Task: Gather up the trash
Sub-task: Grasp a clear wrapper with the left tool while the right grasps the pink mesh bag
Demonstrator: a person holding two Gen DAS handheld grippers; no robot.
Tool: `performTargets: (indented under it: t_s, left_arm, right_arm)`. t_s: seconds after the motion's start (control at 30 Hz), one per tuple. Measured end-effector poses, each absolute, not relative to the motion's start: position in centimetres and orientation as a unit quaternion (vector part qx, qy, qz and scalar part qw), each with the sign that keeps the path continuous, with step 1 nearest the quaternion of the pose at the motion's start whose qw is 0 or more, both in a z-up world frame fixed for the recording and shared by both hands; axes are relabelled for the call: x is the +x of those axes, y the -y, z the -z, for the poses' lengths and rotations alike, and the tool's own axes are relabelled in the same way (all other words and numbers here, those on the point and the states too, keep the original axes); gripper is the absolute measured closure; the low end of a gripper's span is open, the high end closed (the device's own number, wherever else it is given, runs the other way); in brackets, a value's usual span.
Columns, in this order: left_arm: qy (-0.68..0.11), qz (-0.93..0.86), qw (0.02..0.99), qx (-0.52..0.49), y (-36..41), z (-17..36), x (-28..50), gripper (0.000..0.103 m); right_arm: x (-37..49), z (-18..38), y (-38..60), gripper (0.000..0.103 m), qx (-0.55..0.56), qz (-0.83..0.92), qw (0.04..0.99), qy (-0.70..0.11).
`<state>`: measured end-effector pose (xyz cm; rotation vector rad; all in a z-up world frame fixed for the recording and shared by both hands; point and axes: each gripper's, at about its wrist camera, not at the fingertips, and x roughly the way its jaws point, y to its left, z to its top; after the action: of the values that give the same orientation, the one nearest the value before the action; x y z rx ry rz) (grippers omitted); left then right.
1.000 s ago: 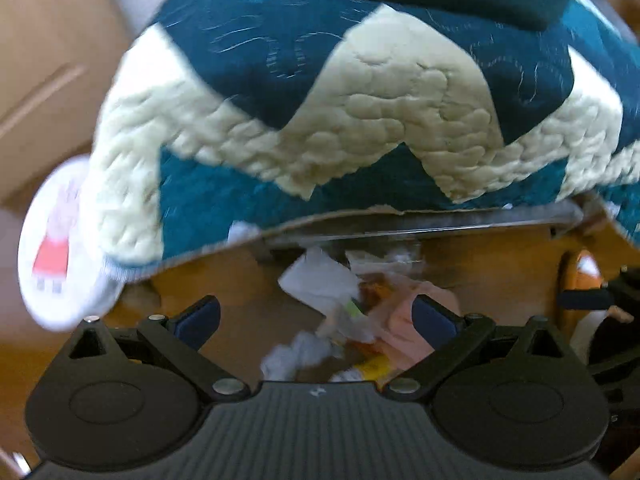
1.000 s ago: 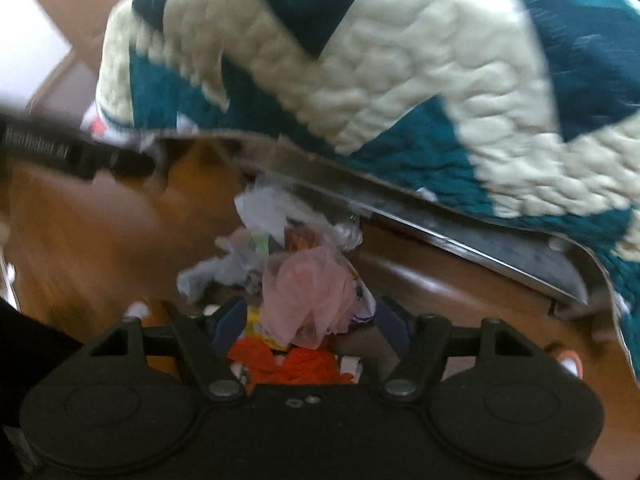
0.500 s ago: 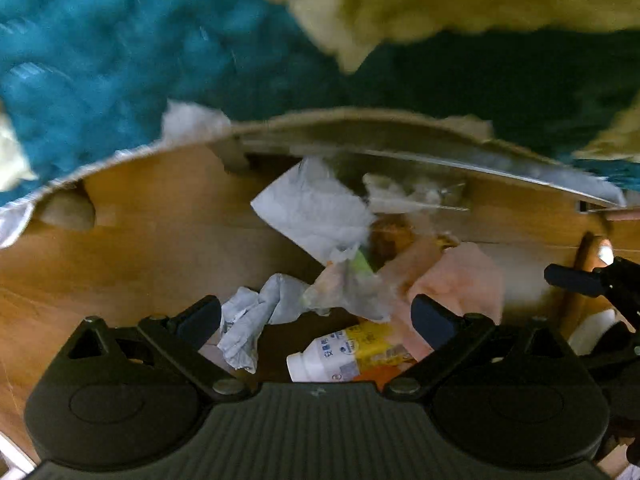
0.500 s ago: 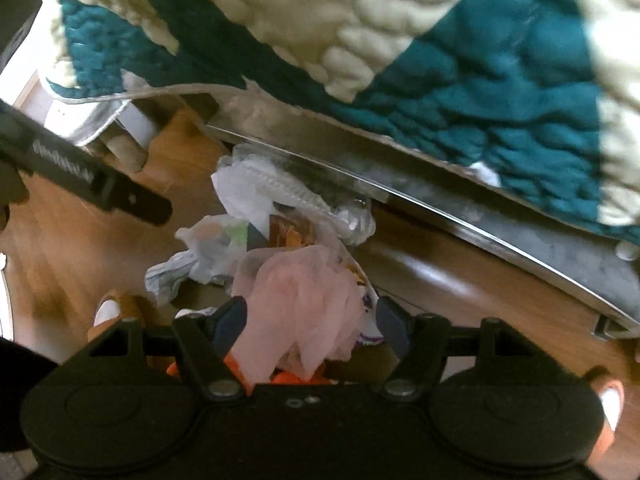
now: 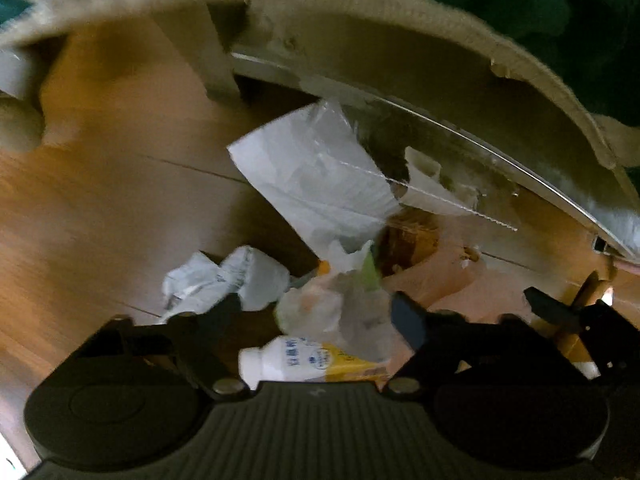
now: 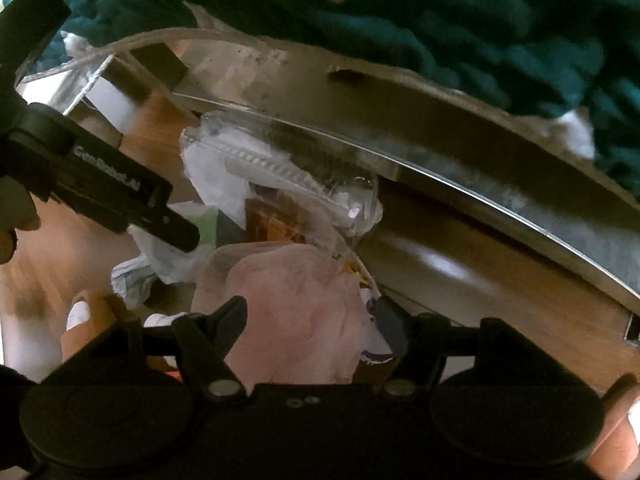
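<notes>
The quilt (image 6: pixel 480 40), teal with cream patches, hangs over the top of both views. Beneath its edge runs a pale bed frame rail (image 5: pixel 460 92). The wooden floor (image 5: pixel 100 200) lies under the frame and carries a heap of trash just in front of the rail.

Largest item in the heap: a pink crumpled bag (image 6: pixel 296 304). It lies directly between the fingers of the right tool (image 6: pixel 312 322), which stand wide on either side; whether the pads touch it cannot be told (the bag fills most of the gap). Next, a flat white paper sheet (image 5: pixel 316 184) lies beyond the left tool (image 5: pixel 316 316), close to the rail. A clear plastic wrapper (image 6: pixel 280 168) with a ridged strip rests against the rail. A crumpled white paper wad (image 5: pixel 224 280) lies just beside the left finger of the left tool.

A crumpled translucent bag (image 5: pixel 340 312) sits between the left tool's fingers. These jaws have just been closing and now stand at a middling width; the view is blurred and a firm grip cannot be confirmed. A small white bottle with yellow label (image 5: pixel 304 364) lies on its side nearest that tool's body, under the translucent bag.
</notes>
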<state>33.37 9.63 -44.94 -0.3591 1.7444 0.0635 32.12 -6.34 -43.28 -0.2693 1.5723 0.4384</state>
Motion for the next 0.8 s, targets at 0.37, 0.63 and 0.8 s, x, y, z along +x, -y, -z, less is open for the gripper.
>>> performTargets:
  t_s: [0.37,0.63,0.8]
  left_arm:
    - [-0.760,-0.011,0.632,-0.154,-8.0,45.0,33.1,0.084]
    - [-0.751,-0.029,0.646,-0.133,-7.5,40.5,31.8,0.088]
    - [-0.733,-0.029,0.666,-0.137,-6.9,35.2,29.6,0.088]
  right_arm:
    - [31.5,43.8,5.5,0.100,-0.160,-0.182,0.677,-0.695]
    - [30.5,38.9,5.6,0.101,-0.148,-0.145,0.698,-0.685]
    - [29.5,33.9,5.4,0.101,-0.152,-0.137,0.715,-0.668]
